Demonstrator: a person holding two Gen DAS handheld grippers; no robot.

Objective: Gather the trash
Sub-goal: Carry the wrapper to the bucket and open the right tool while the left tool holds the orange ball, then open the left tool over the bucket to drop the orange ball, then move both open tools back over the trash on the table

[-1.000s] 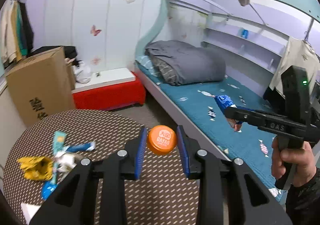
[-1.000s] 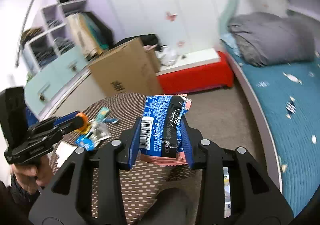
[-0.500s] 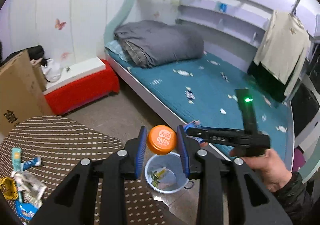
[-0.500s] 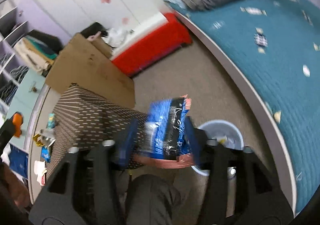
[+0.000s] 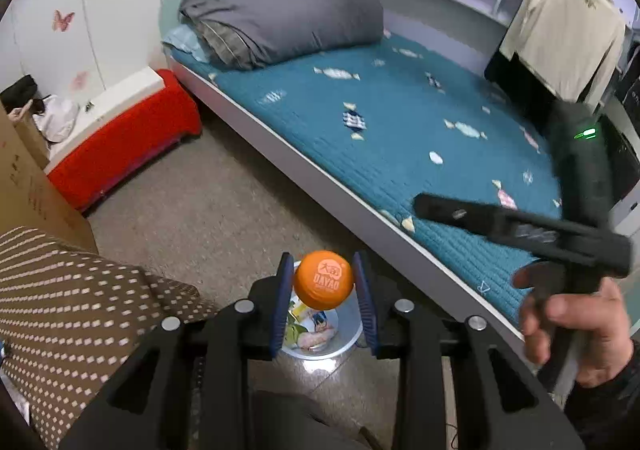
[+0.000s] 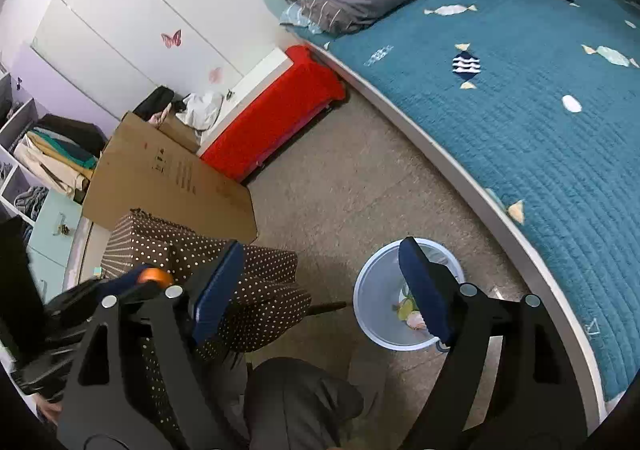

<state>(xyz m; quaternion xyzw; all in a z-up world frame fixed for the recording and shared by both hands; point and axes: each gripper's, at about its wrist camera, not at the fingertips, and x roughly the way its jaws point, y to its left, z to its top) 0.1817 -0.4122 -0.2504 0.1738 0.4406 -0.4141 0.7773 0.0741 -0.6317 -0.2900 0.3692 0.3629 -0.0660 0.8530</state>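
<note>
My left gripper [image 5: 324, 282] is shut on an orange bottle cap [image 5: 323, 279] and holds it above the pale blue trash bin [image 5: 344, 342] on the floor. Wrappers lie inside the bin. In the right wrist view my right gripper [image 6: 322, 290] is open and empty, with its right finger over the trash bin [image 6: 372, 290]. The orange cap [image 6: 154, 277] shows at the left there. The right gripper [image 5: 424, 206] also shows in the left wrist view, held by a hand over the bed edge.
A table with a brown dotted cloth [image 6: 192, 246] stands left of the bin. A cardboard box [image 6: 160, 178] and a red bench [image 6: 276, 118] stand behind it. A bed with a teal cover [image 6: 520, 90] runs along the right. My knee [image 6: 296, 398] is below the grippers.
My right gripper has opened and the blue snack wrapper has left it. Both grippers have swung from the table to over the bin. The left keeps the cap.
</note>
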